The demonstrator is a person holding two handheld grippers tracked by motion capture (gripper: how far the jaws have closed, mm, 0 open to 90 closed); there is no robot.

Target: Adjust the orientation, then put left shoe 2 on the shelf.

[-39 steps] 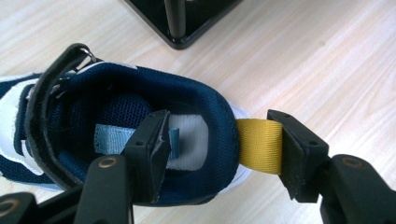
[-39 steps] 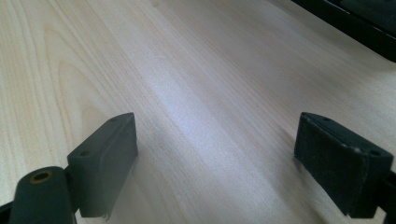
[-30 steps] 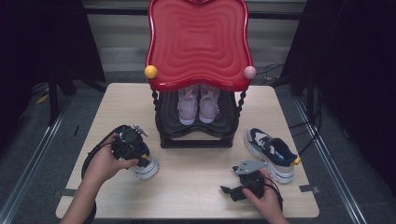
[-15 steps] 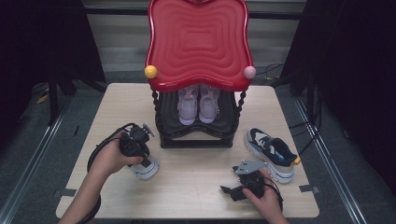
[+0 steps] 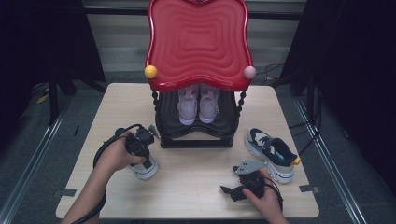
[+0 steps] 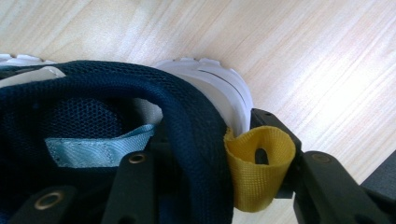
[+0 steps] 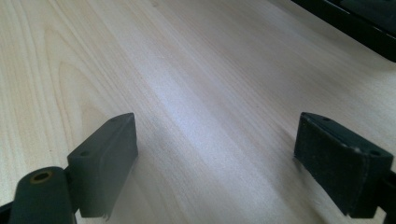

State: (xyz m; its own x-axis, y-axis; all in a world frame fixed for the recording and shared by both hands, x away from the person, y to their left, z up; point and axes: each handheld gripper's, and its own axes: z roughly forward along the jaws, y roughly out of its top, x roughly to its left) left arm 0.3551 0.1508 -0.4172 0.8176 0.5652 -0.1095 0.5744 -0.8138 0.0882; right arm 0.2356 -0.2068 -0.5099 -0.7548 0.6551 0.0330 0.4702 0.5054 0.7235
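Observation:
A navy sneaker with a white sole (image 5: pixel 145 171) lies on the left of the table, mostly covered by my left hand. My left gripper (image 5: pixel 143 158) points down onto its heel. In the left gripper view one jaw sits inside the shoe's opening and the other stands outside the heel (image 6: pixel 201 116), pressing on the yellow pull loop (image 6: pixel 259 168). The jaws have just been closing, with the padded collar between them. My right gripper (image 5: pixel 231 187) rests low over the table front at the right, its jaws open (image 7: pixel 215 140) with only bare wood between them.
A matching navy and white sneaker (image 5: pixel 271 151) lies at the table's right side. A shoe rack with a red wavy top (image 5: pixel 198 42) stands at the back middle, with a pale lilac pair (image 5: pixel 198 105) on its lower shelf. The wooden table (image 5: pixel 196 200) is bare in front.
My left hand has shifted right and slightly down onto the sneaker's heel. The right hand has kept still.

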